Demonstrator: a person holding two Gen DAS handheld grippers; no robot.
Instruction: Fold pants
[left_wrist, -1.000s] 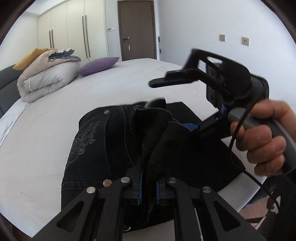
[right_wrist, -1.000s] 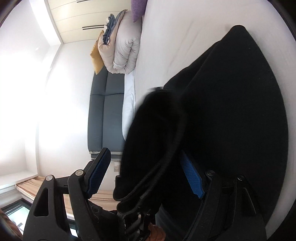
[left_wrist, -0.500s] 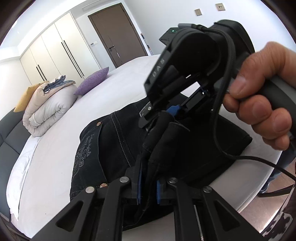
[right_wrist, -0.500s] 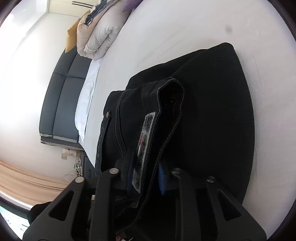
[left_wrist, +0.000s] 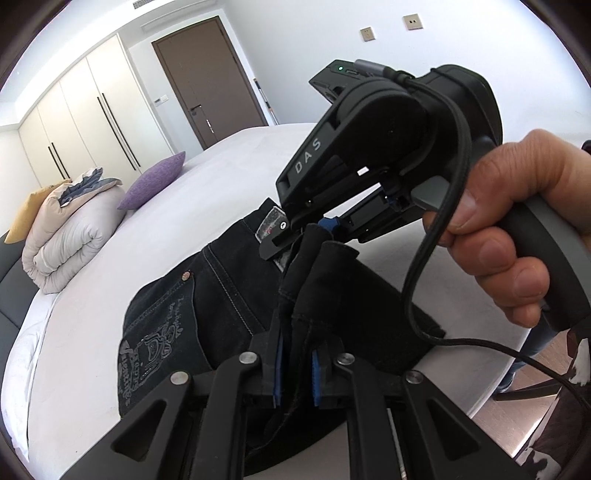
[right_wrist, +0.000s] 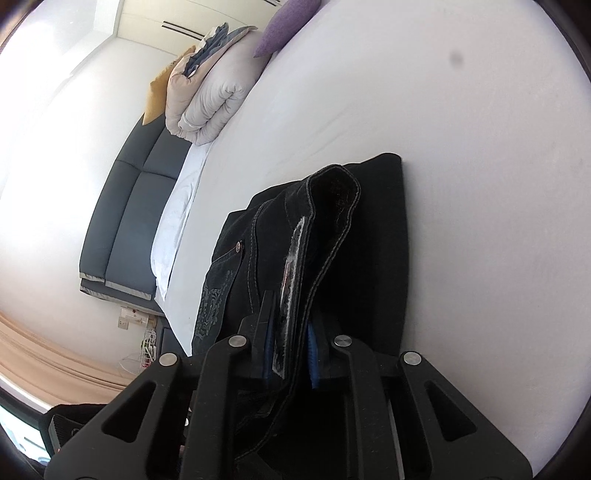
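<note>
Dark denim pants (left_wrist: 207, 306) lie bunched on the white bed (left_wrist: 92, 295), back pocket with pale embroidery facing up. My left gripper (left_wrist: 295, 365) is shut on a raised fold of the pants near the waistband. My right gripper (left_wrist: 314, 232), held by a hand, is shut on the same waistband just beyond it. In the right wrist view the right gripper (right_wrist: 290, 350) is shut on the waistband with its white label (right_wrist: 291, 273), and the pants (right_wrist: 369, 266) hang down to the bed (right_wrist: 480, 184).
A folded beige duvet (left_wrist: 66, 236) with a mustard cushion and a purple pillow (left_wrist: 153, 181) lie at the head of the bed. A dark grey headboard (right_wrist: 125, 206) lines that side. The bed's edge (left_wrist: 491, 373) and wooden floor are at the right.
The right gripper has swung in over the pants and shut on the waistband; a second ago it was open. Both grippers have lifted the waistband slightly. The left stayed shut.
</note>
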